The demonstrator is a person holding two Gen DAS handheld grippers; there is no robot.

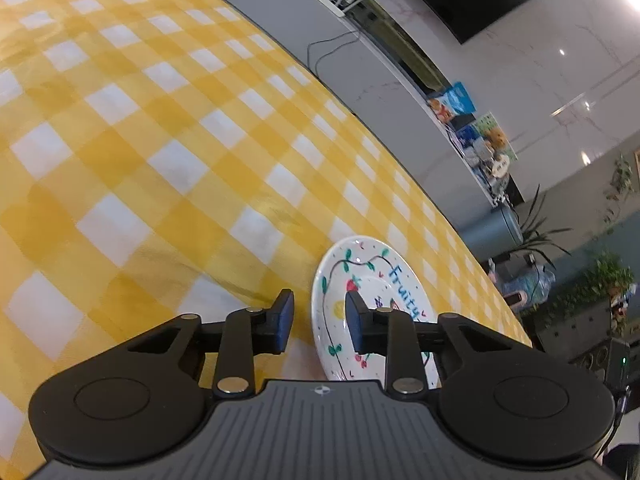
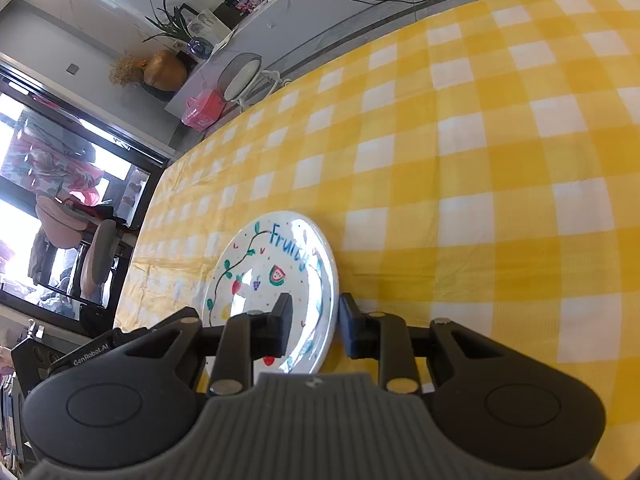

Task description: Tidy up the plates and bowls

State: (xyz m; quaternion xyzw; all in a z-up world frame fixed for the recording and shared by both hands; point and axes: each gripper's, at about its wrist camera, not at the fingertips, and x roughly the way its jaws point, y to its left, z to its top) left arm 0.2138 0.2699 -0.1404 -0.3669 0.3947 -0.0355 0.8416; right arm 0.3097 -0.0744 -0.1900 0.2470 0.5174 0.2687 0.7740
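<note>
Yellow checked tablecloth (image 1: 140, 140) under painted plate (image 1: 372, 264)

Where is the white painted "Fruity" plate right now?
The white painted "Fruity" plate lies on the yellow checked tablecloth near its edge, low in both wrist views, its opposite rims straddled by the left tongs and right tongs.
</note>
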